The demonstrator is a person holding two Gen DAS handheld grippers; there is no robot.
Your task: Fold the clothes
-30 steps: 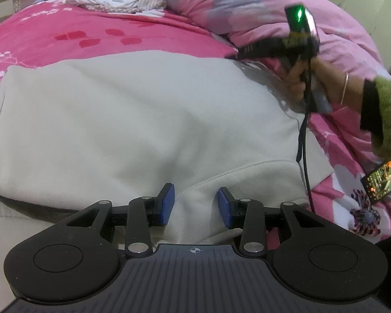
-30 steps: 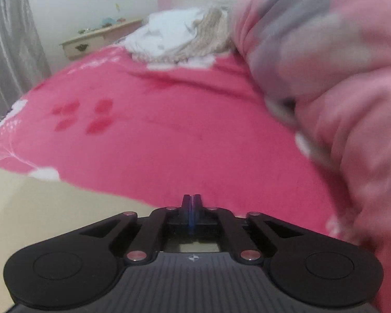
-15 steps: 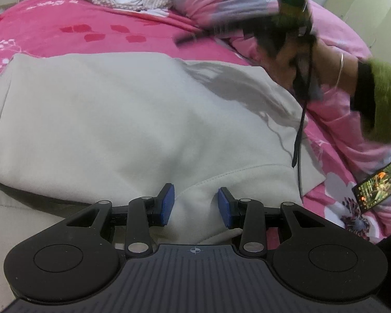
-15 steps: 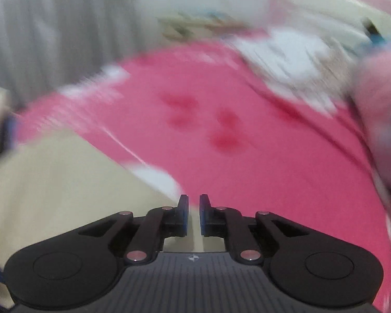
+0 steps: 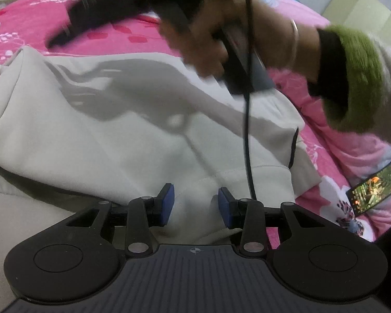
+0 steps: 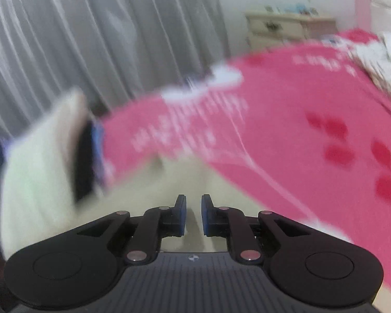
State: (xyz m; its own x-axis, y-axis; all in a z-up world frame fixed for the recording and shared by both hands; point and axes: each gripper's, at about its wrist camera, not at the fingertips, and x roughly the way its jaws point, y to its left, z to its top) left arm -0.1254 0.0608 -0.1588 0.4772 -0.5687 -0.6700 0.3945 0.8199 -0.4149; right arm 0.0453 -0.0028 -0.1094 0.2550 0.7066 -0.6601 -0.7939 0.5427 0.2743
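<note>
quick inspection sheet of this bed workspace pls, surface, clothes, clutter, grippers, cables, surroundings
surface: pink floral bedspread, mostly covered.
job's things: cream hoodie spread flat on the bed.
clutter: lit phone on the bedspread; pile of white clothes at the far end.
grippers: left hand-held gripper open over the hoodie's edge, nothing clamped; right hand-held gripper opening, empty, blurred.
cables: black cable hanging across the hoodie.
surroundings: grey curtain, cream dresser.
</note>
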